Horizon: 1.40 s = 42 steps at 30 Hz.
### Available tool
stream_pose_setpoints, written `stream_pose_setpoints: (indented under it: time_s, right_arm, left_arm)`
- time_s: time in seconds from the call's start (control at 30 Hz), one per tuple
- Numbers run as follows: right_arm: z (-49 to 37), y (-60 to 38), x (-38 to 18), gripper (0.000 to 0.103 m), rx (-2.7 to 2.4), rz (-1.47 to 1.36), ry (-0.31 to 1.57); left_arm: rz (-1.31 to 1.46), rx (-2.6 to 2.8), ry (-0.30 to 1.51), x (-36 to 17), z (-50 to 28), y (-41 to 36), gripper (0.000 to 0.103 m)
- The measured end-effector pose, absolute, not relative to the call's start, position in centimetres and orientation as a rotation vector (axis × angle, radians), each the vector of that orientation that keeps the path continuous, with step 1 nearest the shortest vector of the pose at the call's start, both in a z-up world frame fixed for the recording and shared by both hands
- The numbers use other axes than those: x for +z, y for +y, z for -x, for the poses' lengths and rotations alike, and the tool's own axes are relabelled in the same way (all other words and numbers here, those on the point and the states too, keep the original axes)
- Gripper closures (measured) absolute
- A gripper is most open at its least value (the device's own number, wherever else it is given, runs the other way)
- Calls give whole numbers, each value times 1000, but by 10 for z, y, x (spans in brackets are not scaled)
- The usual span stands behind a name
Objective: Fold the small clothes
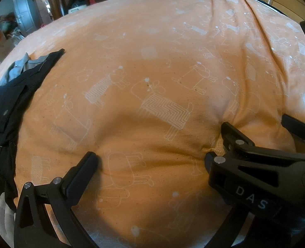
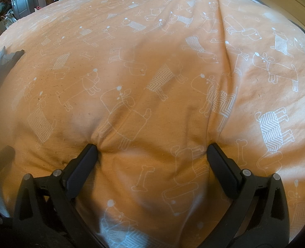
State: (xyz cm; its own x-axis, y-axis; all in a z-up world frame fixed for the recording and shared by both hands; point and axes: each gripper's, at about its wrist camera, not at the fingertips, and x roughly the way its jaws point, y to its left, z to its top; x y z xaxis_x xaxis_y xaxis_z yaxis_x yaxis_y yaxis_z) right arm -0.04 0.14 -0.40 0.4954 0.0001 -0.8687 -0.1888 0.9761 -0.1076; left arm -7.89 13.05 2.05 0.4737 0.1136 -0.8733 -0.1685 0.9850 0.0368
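Pressed into the orange bedsheet (image 2: 152,82), the right gripper (image 2: 152,150) is spread and empty; likewise the left gripper (image 1: 150,157). Dark clothes (image 1: 7,103) lie unfolded, far to its left. Folding seems unstarted.

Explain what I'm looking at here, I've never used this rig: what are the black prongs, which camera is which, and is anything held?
Each picture comes from a camera on a handheld gripper, looking along its two black fingers. In the left wrist view, the left gripper is open, pressing into the orange dog-print bedcover; the right gripper crosses in at the right. The right wrist view shows that right gripper open too, holding nothing. A dark garment lies at the left, untouched.
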Motion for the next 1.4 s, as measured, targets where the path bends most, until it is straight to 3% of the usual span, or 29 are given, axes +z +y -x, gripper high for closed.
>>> stream_pose_setpoints:
  time_s: [0.33,0.5,1.4]
  right_arm:
    - [0,1,-4,0,115,199,1051]
    - [0,1,-5,0,113,201,1055]
    - [1,2,-6,0,111,207,1066]
  left_arm:
    - [94,152,1107,20,77,135,0]
    - [28,188,988,18,78,128,0]
    - [30,187,1013,18,78,129,0]
